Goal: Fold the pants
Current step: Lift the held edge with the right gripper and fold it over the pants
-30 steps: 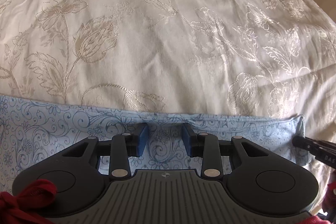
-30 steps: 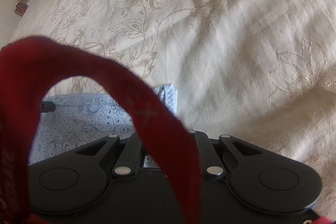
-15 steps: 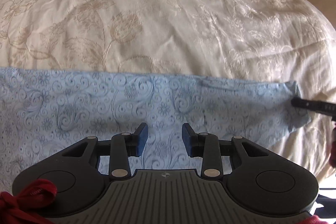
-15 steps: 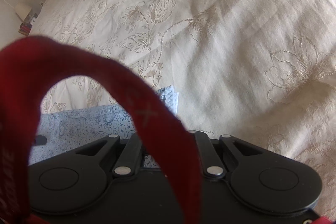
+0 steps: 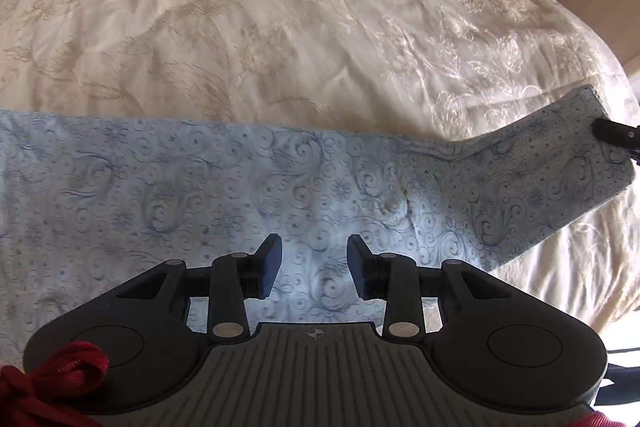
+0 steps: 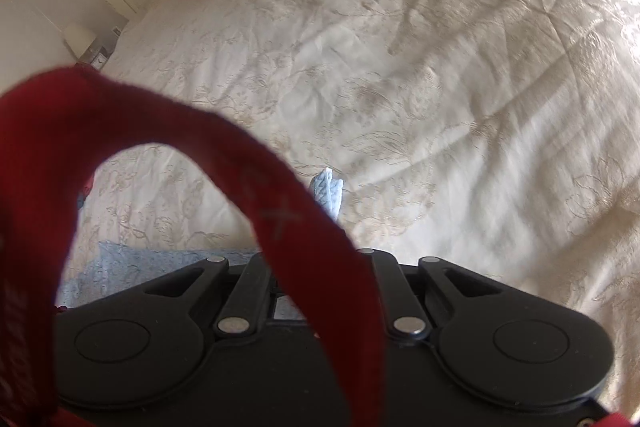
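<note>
The pale-blue swirl-printed cotton pants [image 5: 280, 187] lie across my cream embroidered bedspread [image 5: 280, 27]. My left tool [image 5: 314, 259] hovers above them, jaws apart, empty; my right tool [image 5: 612, 133] pinches their lifted corner (fingertips hidden by a red strap [image 6: 240, 167]).

Lt-blue swirl-print pants [image 5: 280, 187] lie flat across bed, rt end lifted off it, bent at a crease.
</note>
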Demonstrator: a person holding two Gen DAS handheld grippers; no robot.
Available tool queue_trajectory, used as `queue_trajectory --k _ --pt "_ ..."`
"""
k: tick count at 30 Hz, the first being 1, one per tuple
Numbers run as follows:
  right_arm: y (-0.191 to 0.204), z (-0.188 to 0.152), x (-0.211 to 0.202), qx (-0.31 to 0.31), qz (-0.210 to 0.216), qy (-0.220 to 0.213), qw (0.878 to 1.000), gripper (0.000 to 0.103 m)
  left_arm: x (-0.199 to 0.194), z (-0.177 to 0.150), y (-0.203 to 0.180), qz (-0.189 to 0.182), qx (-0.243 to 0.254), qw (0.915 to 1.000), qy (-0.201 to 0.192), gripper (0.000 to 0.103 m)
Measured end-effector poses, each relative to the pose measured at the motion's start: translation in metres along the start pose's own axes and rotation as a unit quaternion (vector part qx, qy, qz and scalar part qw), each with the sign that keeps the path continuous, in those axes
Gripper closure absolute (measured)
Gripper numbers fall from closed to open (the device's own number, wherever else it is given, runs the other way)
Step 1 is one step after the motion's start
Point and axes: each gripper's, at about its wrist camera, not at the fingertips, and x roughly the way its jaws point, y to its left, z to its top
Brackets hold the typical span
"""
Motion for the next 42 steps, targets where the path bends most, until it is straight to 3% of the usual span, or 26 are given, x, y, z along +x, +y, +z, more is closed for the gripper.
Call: queue_trajectory --k 9,12,18,22,28,29,31,32,33,38,42 --pt "0.146 -0.012 0.006 -0.039 0.082 -0.023 0.996 0.086 -0.051 -0.018 0.111 0.019 -0.061 0.9978 -0.018 0.068" --pt "0.194 -0.026 0.028 -0.063 0.109 -0.012 0.992 0.086 -0.065 -0.03 0.149 0.028 -0.083 0.996 -0.018 0.068" --pt "0.263 -0.071 0.103 -0.097 0.113 0.033 0.988 0.086 -0.083 -0.053 0.202 0.039 -0.111 0.993 -0.015 0.068" --pt "0.279 -0.102 0.146 -0.106 0.081 0.062 0.989 0.086 -0.093 -0.066 0.224 0.041 -0.123 0.9915 -0.015 0.068" --pt "0.297 -0.123 0.165 -0.139 0.051 0.075 0.986 0.084 -0.101 -0.077 0.242 0.036 -0.143 0.9888 -0.022 0.068" --pt "0.302 -0.126 0.168 -0.149 0.046 0.072 0.985 0.077 -0.101 -0.077 0.243 0.035 -0.145 0.9885 -0.022 0.068" --pt "0.307 -0.129 0.175 -0.155 0.058 0.081 0.983 0.074 -0.102 -0.079 0.243 0.032 -0.147 0.9884 -0.023 0.068" --pt "0.308 -0.129 0.177 -0.153 0.067 0.093 0.981 0.062 -0.103 -0.078 0.242 0.031 -0.146 0.9886 -0.024 0.068" --pt "0.309 -0.13 0.176 -0.153 0.074 0.096 0.981 0.053 -0.102 -0.076 0.239 0.03 -0.144 0.9888 -0.025 0.068" --pt "0.302 -0.129 0.158 -0.159 0.078 0.073 0.981 0.053 -0.1 -0.06 0.221 0.017 -0.134 0.9901 -0.037 0.068" --pt "0.273 -0.121 0.146 -0.143 0.045 0.061 0.987 0.053 -0.089 -0.042 0.196 0.0 -0.115 0.9925 -0.04 0.068"
